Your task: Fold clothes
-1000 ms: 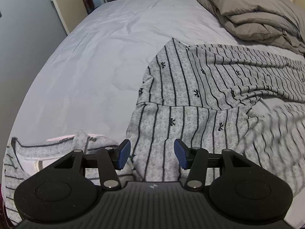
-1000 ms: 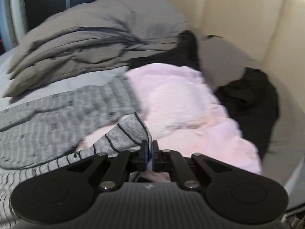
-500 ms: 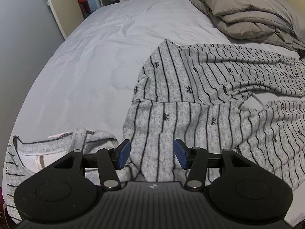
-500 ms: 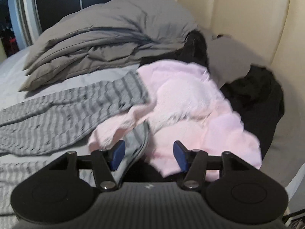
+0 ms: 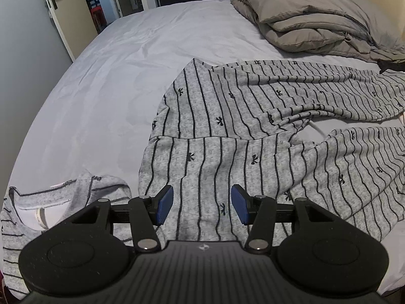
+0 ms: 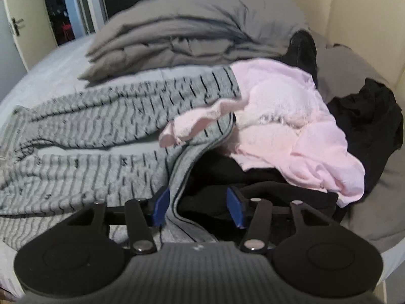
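A grey striped garment with small black bow prints lies spread on the pale bed sheet, its two long parts reaching right. My left gripper is open and empty just above its near end. A second grey striped piece lies crumpled at the near left. In the right wrist view the same garment runs left, and its cuff edge lies between the fingers of my open right gripper, not pinched.
A folded grey duvet sits at the bed's far right, also in the right wrist view. A pink fleece garment and black clothes lie piled by the cream headboard. A door stands far left.
My right gripper was shut on the striped cuff, then opened and let it drop; it has since pulled back. The garment's near part has settled flatter. My left gripper stayed open.
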Action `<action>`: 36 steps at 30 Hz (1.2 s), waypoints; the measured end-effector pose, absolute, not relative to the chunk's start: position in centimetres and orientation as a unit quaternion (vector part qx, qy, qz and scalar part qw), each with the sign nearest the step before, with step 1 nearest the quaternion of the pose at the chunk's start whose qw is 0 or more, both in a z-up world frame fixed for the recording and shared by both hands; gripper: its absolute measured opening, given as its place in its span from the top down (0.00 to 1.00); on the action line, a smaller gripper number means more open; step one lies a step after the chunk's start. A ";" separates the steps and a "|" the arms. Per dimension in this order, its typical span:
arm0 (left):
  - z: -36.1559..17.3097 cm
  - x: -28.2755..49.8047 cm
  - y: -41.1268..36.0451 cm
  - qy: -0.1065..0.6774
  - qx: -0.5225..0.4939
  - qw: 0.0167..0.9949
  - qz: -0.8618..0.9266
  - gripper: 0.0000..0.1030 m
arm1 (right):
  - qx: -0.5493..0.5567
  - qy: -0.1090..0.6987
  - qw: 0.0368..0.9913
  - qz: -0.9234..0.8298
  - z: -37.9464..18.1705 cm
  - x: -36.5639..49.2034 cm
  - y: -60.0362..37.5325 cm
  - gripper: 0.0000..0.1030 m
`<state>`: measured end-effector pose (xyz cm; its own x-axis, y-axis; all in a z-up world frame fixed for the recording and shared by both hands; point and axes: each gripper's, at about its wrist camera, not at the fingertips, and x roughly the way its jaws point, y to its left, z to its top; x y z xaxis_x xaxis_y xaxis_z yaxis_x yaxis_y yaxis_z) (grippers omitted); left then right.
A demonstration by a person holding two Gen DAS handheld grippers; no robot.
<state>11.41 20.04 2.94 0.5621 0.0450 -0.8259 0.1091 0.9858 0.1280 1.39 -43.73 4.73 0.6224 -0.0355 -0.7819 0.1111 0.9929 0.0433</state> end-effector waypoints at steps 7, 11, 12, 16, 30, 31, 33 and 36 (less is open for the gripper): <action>3.1 11.8 19.8 0.467 0.082 0.880 -0.019 0.53 | 0.036 0.486 0.873 -0.021 2.1 1.0 -43.9 0.57; 2.7 12.2 19.8 0.475 0.081 0.876 -0.015 0.53 | 0.032 0.513 0.858 -0.012 -0.2 1.4 -44.5 0.57; 2.6 12.3 19.8 0.477 0.082 0.875 -0.014 0.53 | 0.030 0.517 0.855 -0.009 -0.7 1.5 -44.6 0.57; 2.0 12.9 19.6 0.486 0.086 0.870 -0.007 0.53 | 0.020 0.534 0.845 0.001 -2.4 2.3 -45.0 0.57; 1.7 14.3 17.2 0.490 0.103 0.865 -0.023 0.53 | 0.023 0.549 0.835 0.012 -2.4 1.8 -45.3 0.96; 1.8 14.2 17.1 0.489 0.103 0.866 -0.024 0.53 | 0.024 0.545 0.838 0.008 -1.8 1.5 -45.4 0.96; 2.0 14.2 16.9 0.486 0.103 0.867 -0.028 0.53 | 0.029 0.535 0.845 0.002 -0.6 0.9 -45.5 0.97; 2.4 14.0 16.7 0.482 0.101 0.870 -0.030 0.53 | 0.052 0.514 0.856 -0.004 1.6 -0.3 -46.0 0.97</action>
